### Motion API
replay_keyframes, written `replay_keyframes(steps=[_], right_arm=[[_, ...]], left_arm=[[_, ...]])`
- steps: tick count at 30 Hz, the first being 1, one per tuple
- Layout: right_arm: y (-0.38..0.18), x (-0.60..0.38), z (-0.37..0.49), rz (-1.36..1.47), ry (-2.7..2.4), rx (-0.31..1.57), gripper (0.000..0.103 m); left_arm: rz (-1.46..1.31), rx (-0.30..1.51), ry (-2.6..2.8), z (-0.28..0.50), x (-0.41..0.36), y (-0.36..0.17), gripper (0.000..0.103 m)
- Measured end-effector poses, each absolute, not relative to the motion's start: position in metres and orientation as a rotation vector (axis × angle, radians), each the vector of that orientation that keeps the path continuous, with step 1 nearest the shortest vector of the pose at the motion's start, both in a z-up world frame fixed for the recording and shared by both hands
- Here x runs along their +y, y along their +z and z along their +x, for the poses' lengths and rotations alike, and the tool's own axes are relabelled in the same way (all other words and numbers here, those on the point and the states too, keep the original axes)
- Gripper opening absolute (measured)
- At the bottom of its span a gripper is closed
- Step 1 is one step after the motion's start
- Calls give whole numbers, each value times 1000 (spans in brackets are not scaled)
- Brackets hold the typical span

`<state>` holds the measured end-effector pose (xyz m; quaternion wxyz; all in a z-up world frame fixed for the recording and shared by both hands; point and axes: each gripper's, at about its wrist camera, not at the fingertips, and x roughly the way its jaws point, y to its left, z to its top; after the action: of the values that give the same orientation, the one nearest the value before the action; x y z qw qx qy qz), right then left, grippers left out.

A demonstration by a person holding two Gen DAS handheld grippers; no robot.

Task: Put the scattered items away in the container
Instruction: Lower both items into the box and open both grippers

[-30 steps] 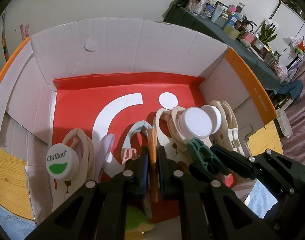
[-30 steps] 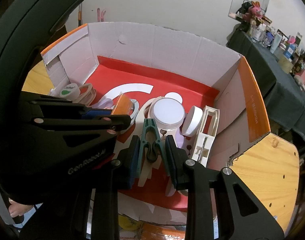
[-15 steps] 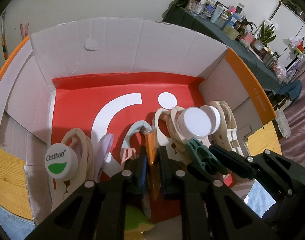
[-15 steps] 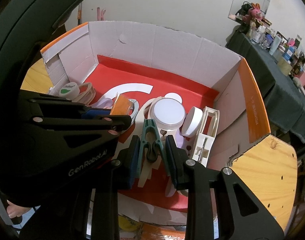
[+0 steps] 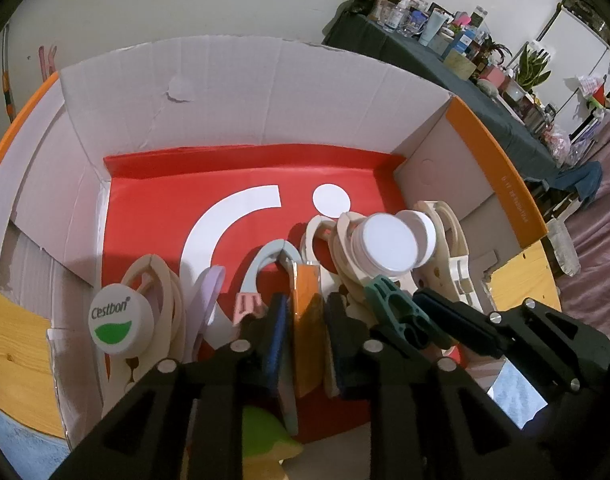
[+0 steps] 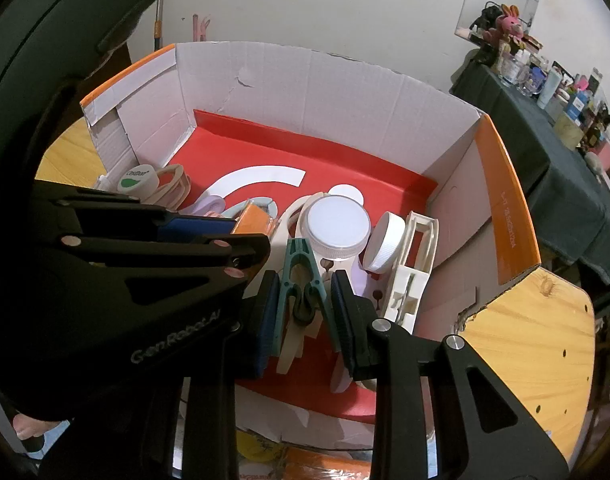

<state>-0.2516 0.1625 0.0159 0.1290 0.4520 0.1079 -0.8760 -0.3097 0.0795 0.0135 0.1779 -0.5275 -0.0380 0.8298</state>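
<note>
— Left gripper [image 5: 303, 320]?
— Down inside the cardboard box [image 5: 265, 92], fingers [image 5: 275, 332] opening around an orange clip [image 5: 307, 312]. Clip between the pads, small gaps on both sides, lower end down toward the red floor of the box.
— Right gripper [image 6: 305, 300]?
— Closed on a dark green clothespin [image 6: 301, 280], pads pressed on both of its sides, held over the same red floor, just right of the left gripper.
— Rest of the items?
— Already in the box, crowded along the near side: white jar lid [image 6: 339, 226] lying on cream hangers, smaller white cap [image 6: 385, 246] tilted against a cream clip [image 6: 415, 264] at the right wall, green-and-white "Cestbon" cap [image 5: 119, 320] at the left wall, lilac and pale blue hangers between. Far half of the red floor bare.
— Box itself?
— On a wooden table [image 6: 541, 320], flaps up, orange on the outside.
</note>
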Motion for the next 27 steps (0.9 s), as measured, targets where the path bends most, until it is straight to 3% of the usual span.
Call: replay_keyframes(steps=[10,11,12,14,27], right_arm=[[17,164,-250,1326,-2544,299,28],[17,164,-250,1328,-2545,296,32],[17,164,-251,1331,-2547,292,49],[19,163,-249,1304,-2559,292,67],[25,161,-248,1275,-2587,316,67]], left_arm=[[-1479,-110,2349,-310,79,17,35],[-1473,-109,2350,-309,79,18,36],[-1470,-105,2353,-309,79,19,36],[-1463,-96,2362,-309,79,20,36],[-1454,-110,2369,-310,74,26,36]])
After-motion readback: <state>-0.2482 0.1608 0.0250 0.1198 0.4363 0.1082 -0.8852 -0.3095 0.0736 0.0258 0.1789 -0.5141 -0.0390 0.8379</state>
